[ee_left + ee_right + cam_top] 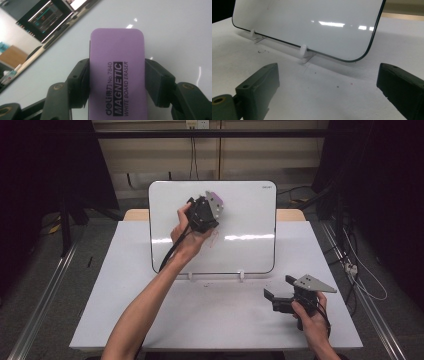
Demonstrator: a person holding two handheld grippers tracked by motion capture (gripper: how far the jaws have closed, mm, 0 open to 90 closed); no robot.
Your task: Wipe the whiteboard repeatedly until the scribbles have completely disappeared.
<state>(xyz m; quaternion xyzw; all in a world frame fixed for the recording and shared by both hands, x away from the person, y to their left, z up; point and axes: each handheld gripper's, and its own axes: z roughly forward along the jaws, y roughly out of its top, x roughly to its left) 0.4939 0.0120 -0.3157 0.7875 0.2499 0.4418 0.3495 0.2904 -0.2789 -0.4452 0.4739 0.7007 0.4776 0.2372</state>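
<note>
A purple magnetic whiteboard eraser [117,72] is clamped between the two black jaws of my left gripper [117,82]. Its printed face is toward the camera and its far end is close to the whiteboard [162,30]. From above, the left gripper [209,205] is held up against the upper middle of the upright whiteboard [250,215], with the eraser [216,198] at its tip. My right gripper [280,287] rests low over the table at the right front, open, with nothing between its jaws. Its own view looks at the whiteboard's lower edge [312,50].
The whiteboard stands on small white clip feet [241,276] [304,53] on a white table [150,320]. Faint marker traces show on the board near the left hand [215,237]. Dark specks [262,51] lie on the table. Black frames and cables surround the table.
</note>
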